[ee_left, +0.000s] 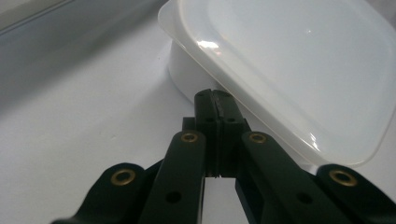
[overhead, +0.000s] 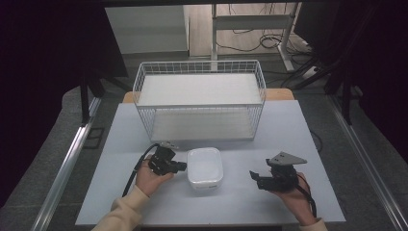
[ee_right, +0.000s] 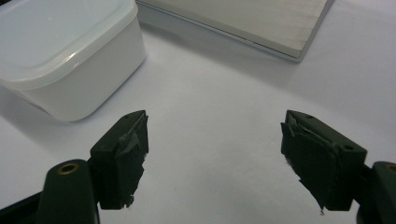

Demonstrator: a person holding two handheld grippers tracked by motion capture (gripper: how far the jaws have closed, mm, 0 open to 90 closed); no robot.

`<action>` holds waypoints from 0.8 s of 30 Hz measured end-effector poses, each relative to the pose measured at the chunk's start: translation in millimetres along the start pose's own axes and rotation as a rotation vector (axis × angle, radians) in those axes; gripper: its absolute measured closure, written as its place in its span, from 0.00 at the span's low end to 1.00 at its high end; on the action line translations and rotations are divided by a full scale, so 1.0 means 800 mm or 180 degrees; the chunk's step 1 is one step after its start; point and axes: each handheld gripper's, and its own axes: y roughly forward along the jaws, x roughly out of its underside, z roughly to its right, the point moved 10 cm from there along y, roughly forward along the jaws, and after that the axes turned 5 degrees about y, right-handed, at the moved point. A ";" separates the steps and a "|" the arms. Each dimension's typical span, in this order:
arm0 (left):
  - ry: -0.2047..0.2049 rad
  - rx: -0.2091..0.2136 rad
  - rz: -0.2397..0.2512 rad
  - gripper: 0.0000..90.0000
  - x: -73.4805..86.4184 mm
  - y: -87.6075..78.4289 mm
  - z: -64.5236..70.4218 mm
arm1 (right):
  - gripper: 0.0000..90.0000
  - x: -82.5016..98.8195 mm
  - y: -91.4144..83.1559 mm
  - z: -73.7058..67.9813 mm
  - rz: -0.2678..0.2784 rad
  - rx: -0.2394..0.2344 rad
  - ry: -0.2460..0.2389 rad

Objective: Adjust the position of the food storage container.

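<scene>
A white lidded tub (overhead: 205, 166) sits on the counter (overhead: 269, 139) near the middle of its near half, just in front of a white wire basket (overhead: 199, 98) that stands at the far edge. The basket holds two pale shelves, one above the other.

The left tool (overhead: 179, 166) lies level at the tub's left side, held in the person's left hand (overhead: 150, 179), with its jaws pressed flat together and nothing between them. In the left gripper view the closed tip (ee_left: 215, 100) sits right at the tub's wall, just under the overhanging lid rim (ee_left: 243, 100); whether it actually touches I cannot tell.

The right tool (overhead: 255, 177) rests in the right hand (overhead: 296, 197) near the counter's near right corner, well apart from the tub, pointing toward it. Its jaws stand wide and empty, with bare counter between the pads (ee_right: 133, 154). The tub (ee_right: 70, 56) lies off to one side ahead of them, and the basket's lower shelf (ee_right: 252, 18) lies beyond.
</scene>
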 end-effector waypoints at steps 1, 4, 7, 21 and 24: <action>0.0002 0.0002 0.0004 1.00 0.000 0.000 0.000 | 0.26 0.000 0.000 0.000 0.0000 0.0000 0.0000; -0.0006 0.0011 0.0015 1.00 -0.001 -0.001 -0.001 | 0.26 -0.002 0.000 -0.003 0.0033 -0.0029 0.0012; -0.0002 0.0000 -0.0004 1.00 -0.002 0.001 -0.003 | 0.26 -0.004 -0.001 -0.005 0.0049 -0.0044 0.0003; 0.0030 -0.0080 0.0216 0.95 -0.006 -0.039 0.000 | 0.26 -0.019 -0.007 -0.018 0.0214 -0.0231 0.0003; 0.0004 -0.0140 0.0352 0.75 -0.006 -0.058 0.004 | 0.25 -0.026 -0.008 -0.025 0.0250 -0.0316 0.0051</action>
